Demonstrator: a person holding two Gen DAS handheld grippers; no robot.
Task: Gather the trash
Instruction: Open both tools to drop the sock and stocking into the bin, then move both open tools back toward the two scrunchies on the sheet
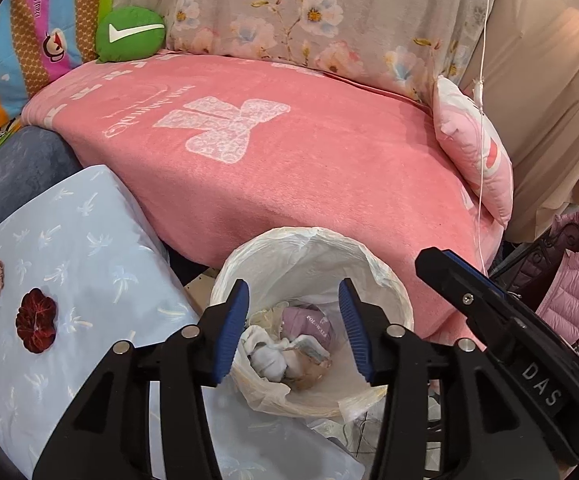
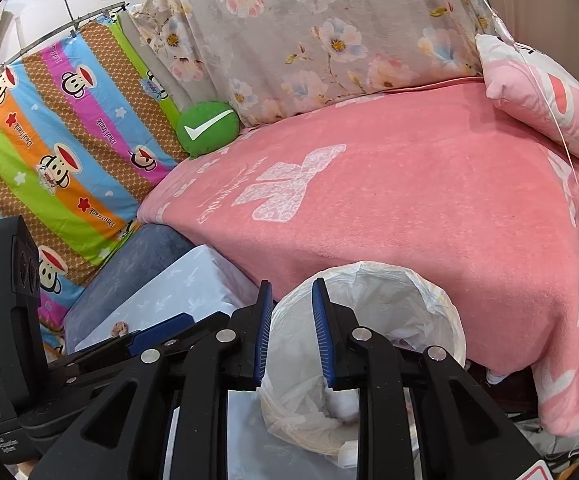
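The left gripper [image 1: 293, 322] is held spread and empty directly above the lined waste bin [image 1: 399, 300], crumpled trash [image 1: 289, 346] seen between its pads; the right gripper [image 2: 291, 330], part-open and empty, is poised beside the rim.

The left claw [image 1: 293, 330] is showing black plastic arms with silver round rivets and ribbed blue pads [image 1: 231, 328]. The right claw [image 2: 290, 330] is wearing the same black frame, silver rivets and blue pads [image 2: 323, 332]; white "DAS" lettering is marking its body.
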